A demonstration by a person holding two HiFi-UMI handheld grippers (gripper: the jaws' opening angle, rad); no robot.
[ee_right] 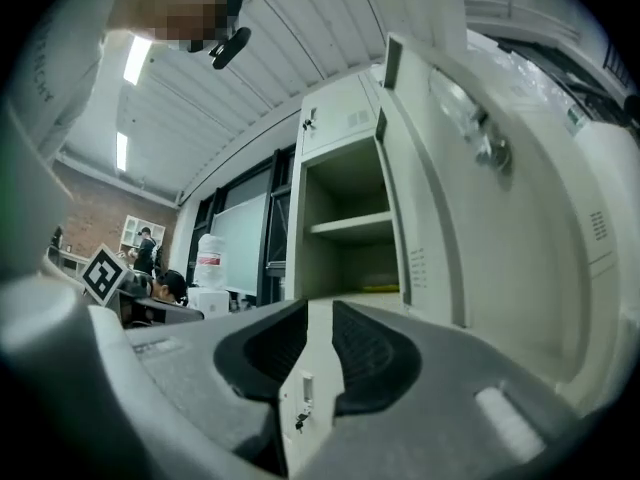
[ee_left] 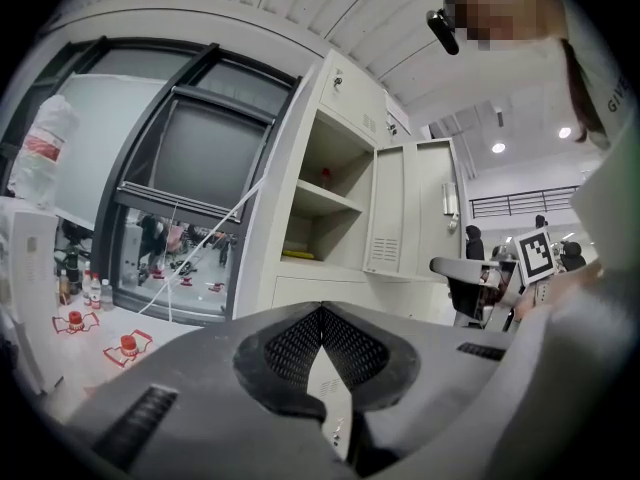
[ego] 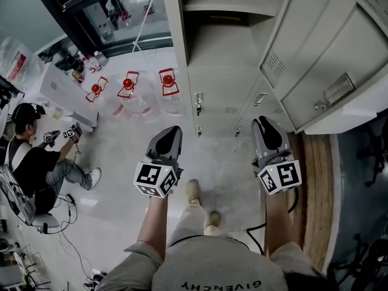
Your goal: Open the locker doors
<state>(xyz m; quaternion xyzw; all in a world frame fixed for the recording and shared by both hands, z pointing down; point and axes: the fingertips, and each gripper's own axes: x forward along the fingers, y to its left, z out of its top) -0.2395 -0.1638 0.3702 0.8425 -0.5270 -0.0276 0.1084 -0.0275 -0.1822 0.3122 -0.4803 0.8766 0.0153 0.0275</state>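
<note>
Left claw (ee_left: 320,310) is pinched shut and empty, right claw (ee_right: 318,313) narrowly apart with nothing in it, both facing the closed lower locker door (ee_right: 312,353). Risks: I fumble its small latch (ee_right: 305,388) with that narrow gap, or clip the open upper door (ego: 327,71) overhanging my right side

Shirt (ego: 221,280): "GIVENCHY" is showing in pale capitals, upside down in the head view.
Same shirt, left gripper view: only "GIV" is showing at the edge.
Water bottle (ee_left: 40,153): its red label is showing too blurred to read.
Cubes on left gripper (ego: 173,132) and right gripper (ego: 265,126): black-and-white square codes are showing.
</note>
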